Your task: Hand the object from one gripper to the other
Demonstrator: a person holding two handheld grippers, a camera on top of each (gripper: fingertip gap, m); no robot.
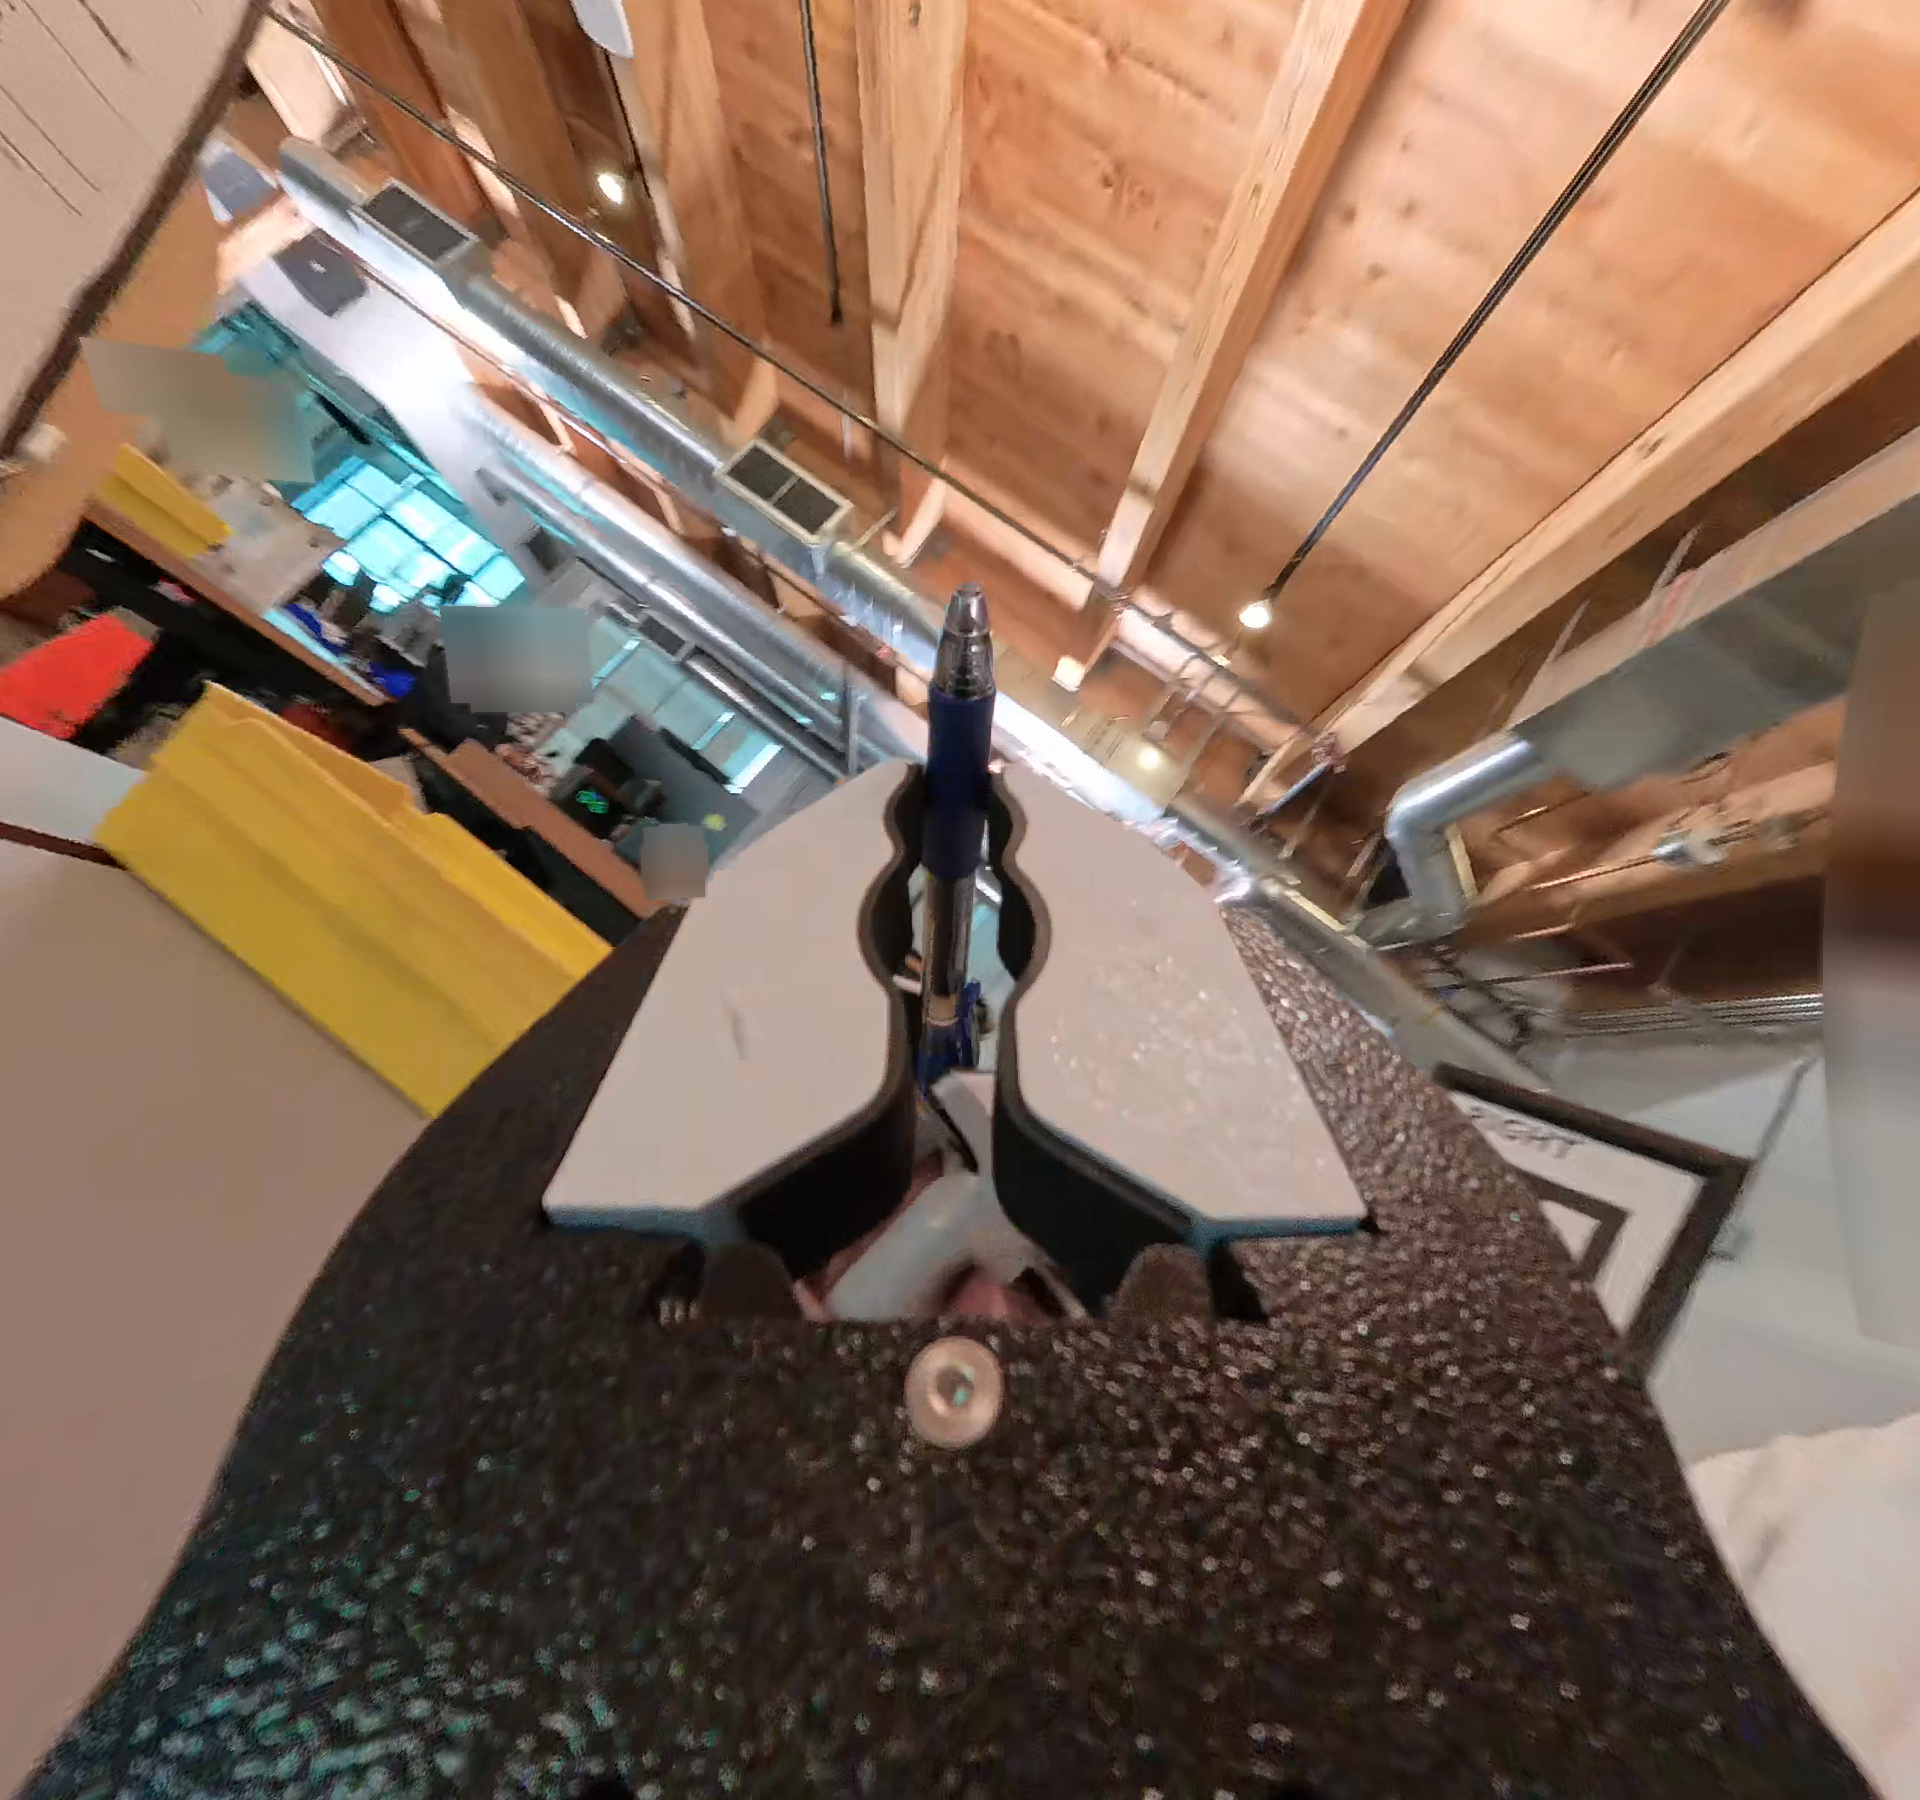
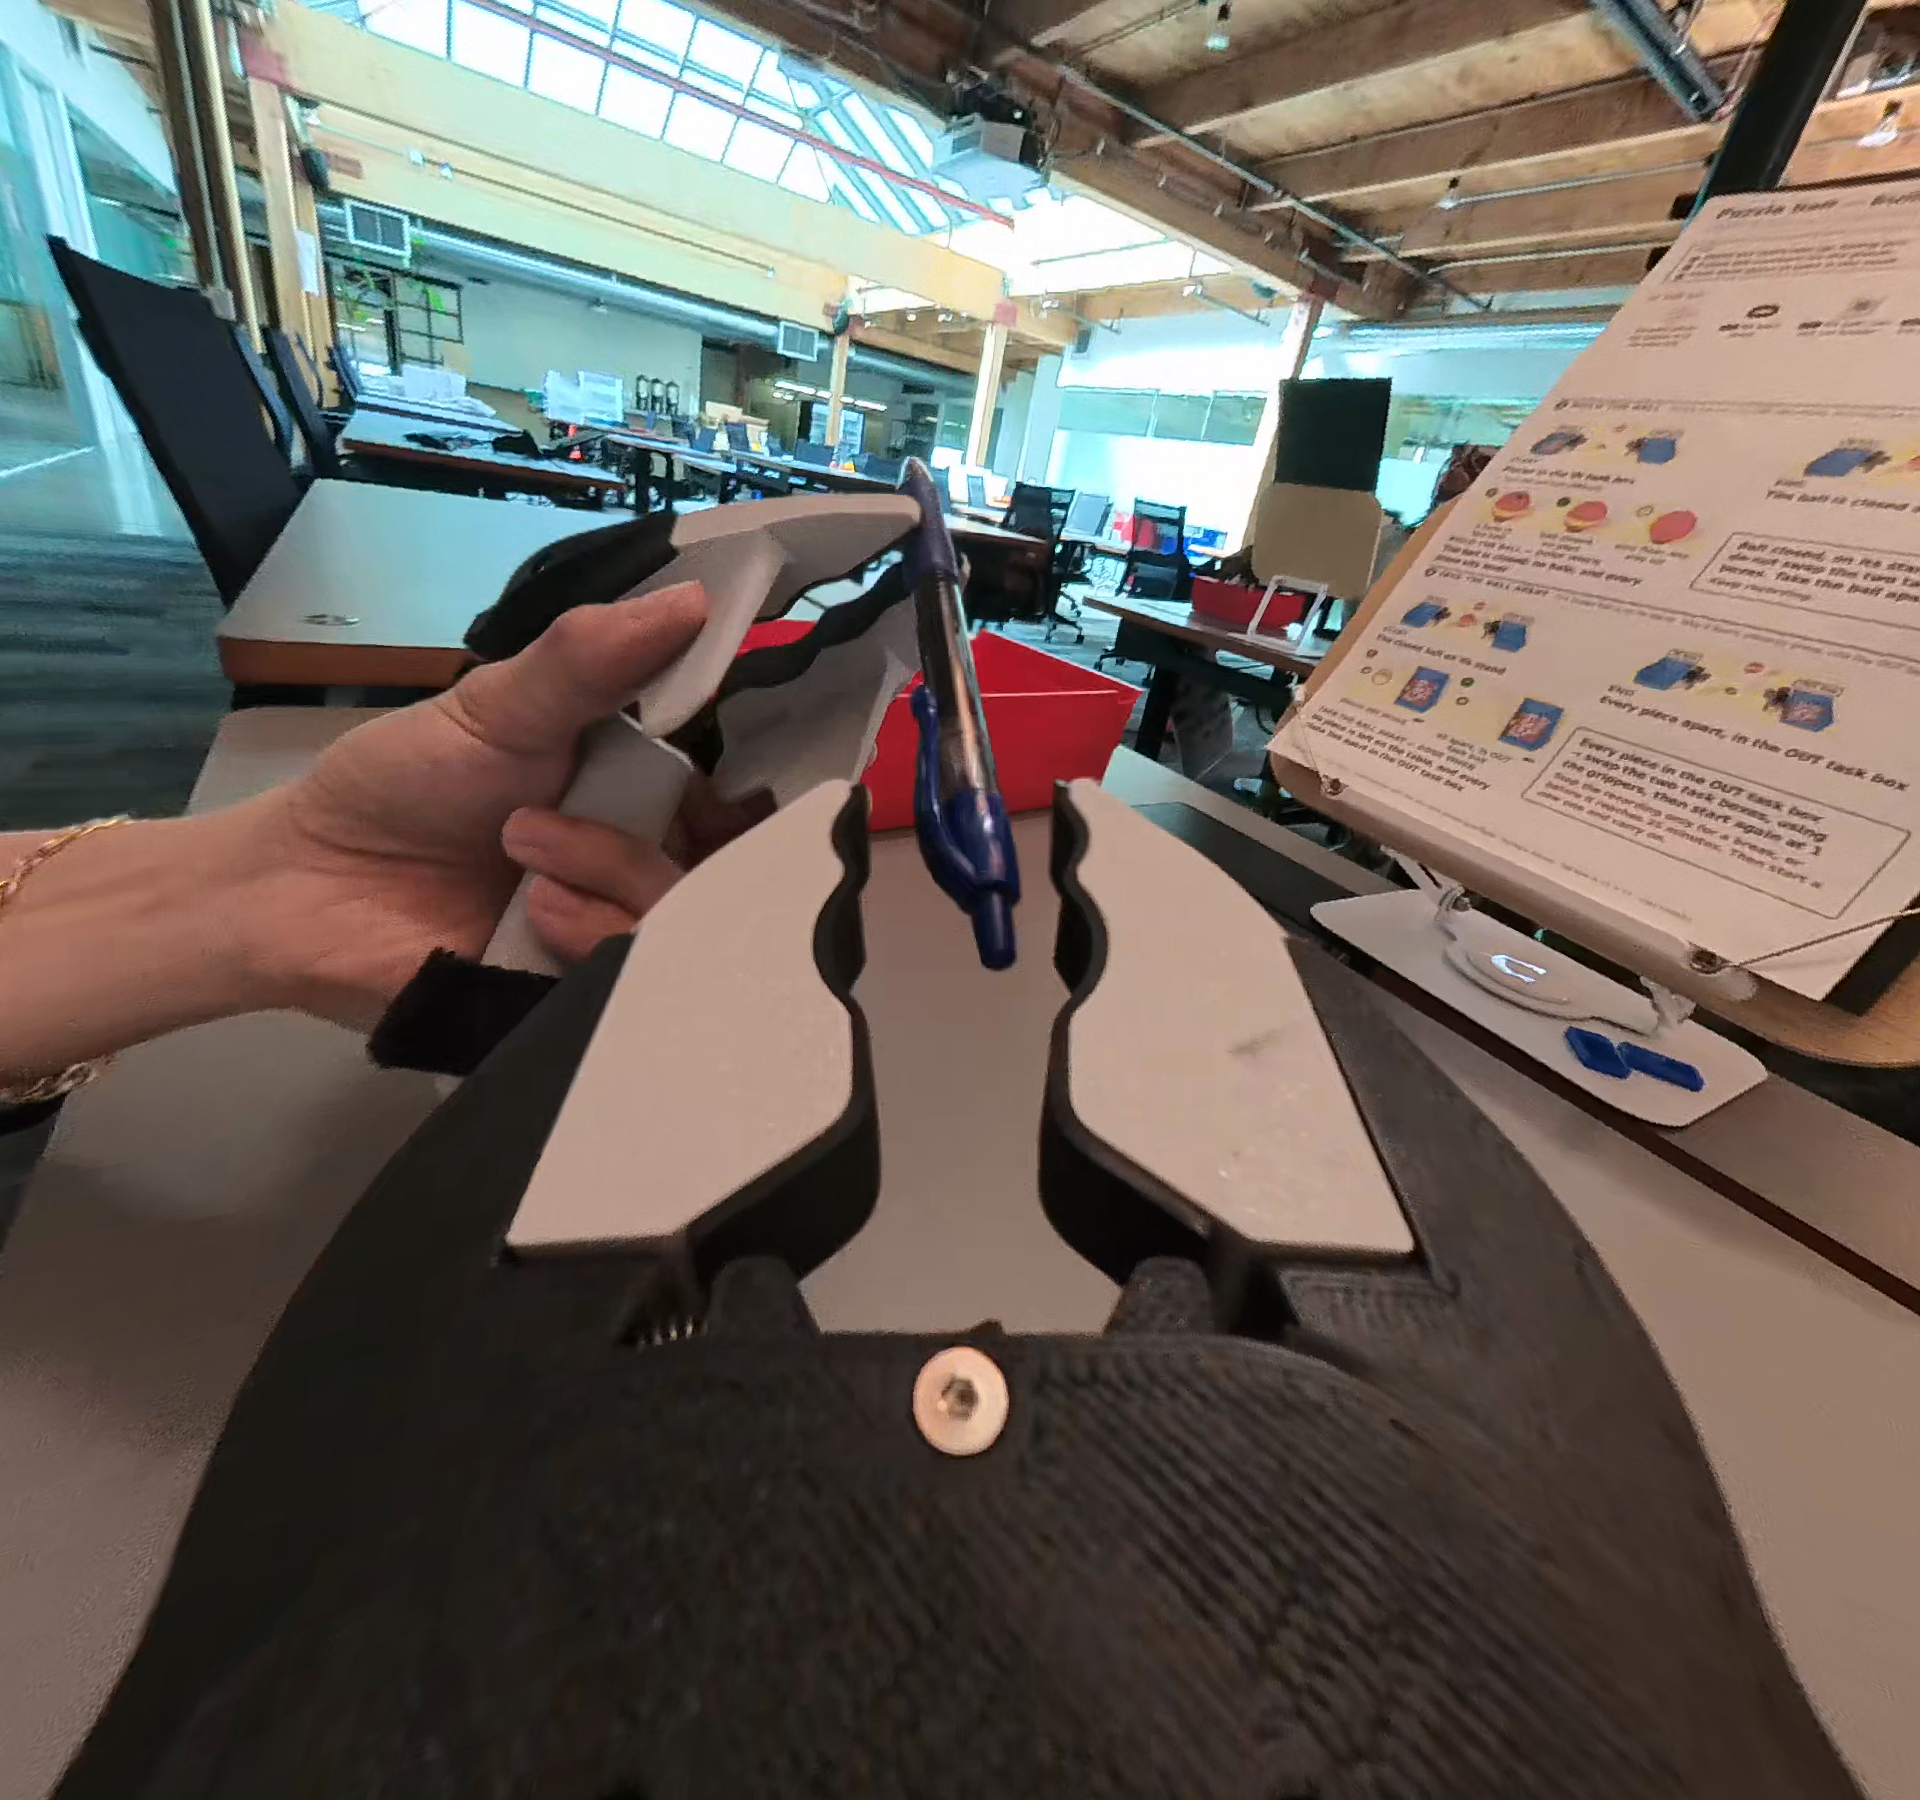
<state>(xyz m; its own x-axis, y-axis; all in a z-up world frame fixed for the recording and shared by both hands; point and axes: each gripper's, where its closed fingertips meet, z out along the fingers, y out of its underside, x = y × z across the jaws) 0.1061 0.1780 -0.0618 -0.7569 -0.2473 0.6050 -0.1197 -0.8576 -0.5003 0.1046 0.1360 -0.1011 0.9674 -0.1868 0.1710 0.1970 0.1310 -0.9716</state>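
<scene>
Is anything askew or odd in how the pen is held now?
Nothing is damaged. The blue clear-barrelled pen hangs tilted in the left tool, clicker end low between the open right tool's fingers, ungripped.

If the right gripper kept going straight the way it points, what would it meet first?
Probably the blue pen, whose clicker end hangs between the open right gripper's fingertips. The left gripper holds it near the tip. Depth is hard to judge.

White table (image 2: pixel 956 1127), red bin (image 2: pixel 1049 711)
</scene>
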